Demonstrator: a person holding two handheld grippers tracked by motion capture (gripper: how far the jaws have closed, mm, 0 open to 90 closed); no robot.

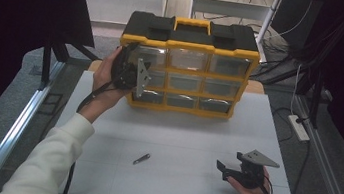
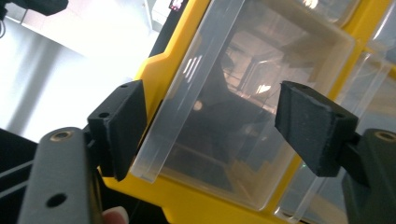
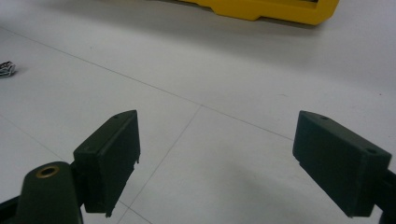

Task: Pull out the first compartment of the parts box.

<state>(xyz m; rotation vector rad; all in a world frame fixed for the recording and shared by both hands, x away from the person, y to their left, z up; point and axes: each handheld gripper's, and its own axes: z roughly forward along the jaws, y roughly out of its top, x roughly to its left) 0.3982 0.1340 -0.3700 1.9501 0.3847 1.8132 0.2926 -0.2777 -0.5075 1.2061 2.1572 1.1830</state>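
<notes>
Standing at the back of the white table (image 1: 174, 142) was a yellow-and-black organizer (image 1: 187, 66) w/ clear drawers, 3 across and 3 rows, black lid and yellow handle on top. The left gripper (image 1: 131, 74) was up against its left column, held by the left hand (image 1: 104, 75), white sleeve (image 1: 48, 161) coming in from the bottom left. In the left gripper view the jaws were spread wide around a clear drawer (image 2: 243, 98): one jaw right by the drawer's lip near the yellow frame, the other apart from it over the drawer front. Not clamped on anything afaict. Couldn't tell which row for sure, looked like upper or middle.

The right gripper (image 1: 231, 171) was down near the front right of the table, in the right hand (image 1: 253, 191), well apart from the organizer. Its jaws were wide open too, nothing between them, just bare tabletop in the right gripper view, w/ the organizer's yellow base (image 3: 266, 9) at the top edge.

A small dark metal piece (image 1: 141, 159), maybe a screw or bit, too small to tell, lay on the table roughly front-center, between the two arms.
</notes>
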